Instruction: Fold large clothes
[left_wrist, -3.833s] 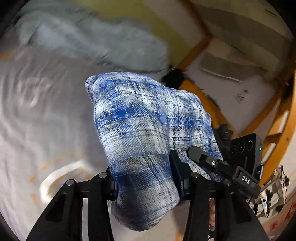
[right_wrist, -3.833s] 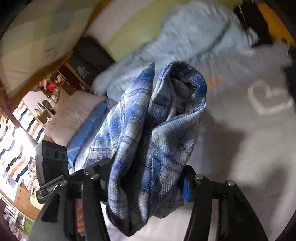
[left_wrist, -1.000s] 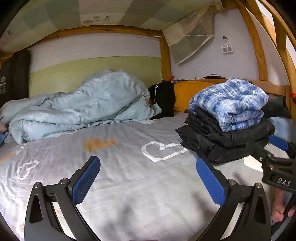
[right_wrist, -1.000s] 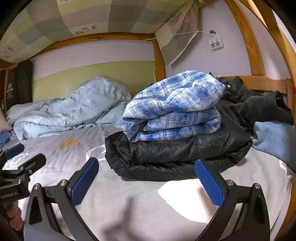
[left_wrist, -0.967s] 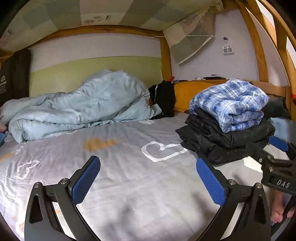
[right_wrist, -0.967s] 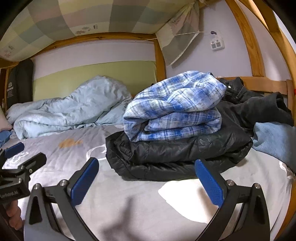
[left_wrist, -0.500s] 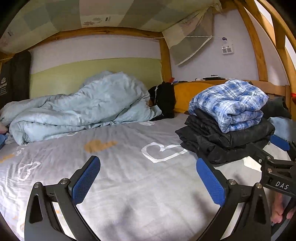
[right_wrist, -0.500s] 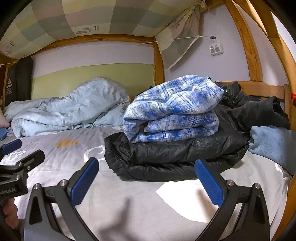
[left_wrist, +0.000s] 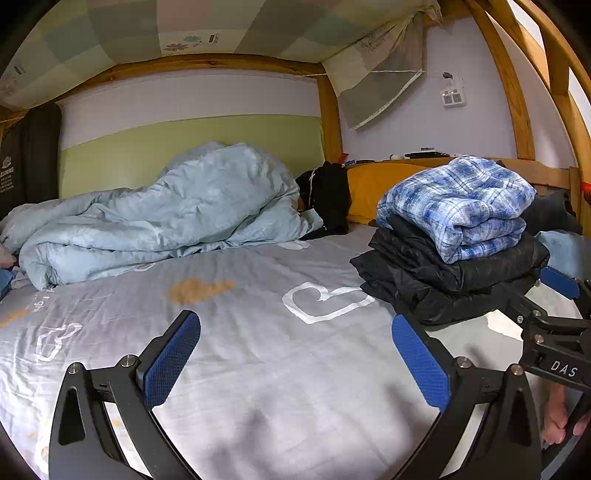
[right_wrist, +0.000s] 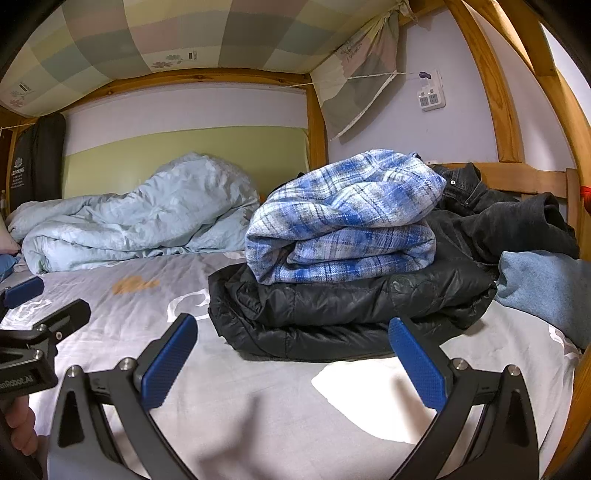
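Note:
A folded blue plaid shirt (left_wrist: 458, 206) (right_wrist: 347, 218) lies on top of a folded black puffer jacket (left_wrist: 436, 273) (right_wrist: 351, 310) at the right side of the bed. My left gripper (left_wrist: 295, 347) hovers open over the grey sheet (left_wrist: 236, 325), well left of the stack, nothing between its blue pads. My right gripper (right_wrist: 291, 350) is open too, just in front of the jacket's near edge, holding nothing. Each gripper shows at the edge of the other's view.
A crumpled pale blue duvet (left_wrist: 162, 218) fills the back left of the bed. Dark unfolded clothes (right_wrist: 506, 218) and a light blue garment (right_wrist: 546, 284) lie right of the stack against the wooden rail (right_wrist: 532, 177). A black bag (left_wrist: 328, 199) sits by an orange pillow (left_wrist: 380, 184).
3.8 s ago both grippers were shut on the plaid shirt, carrying it. It now rests on the black jacket and both grippers are open. Over the last second they only drifted slightly.

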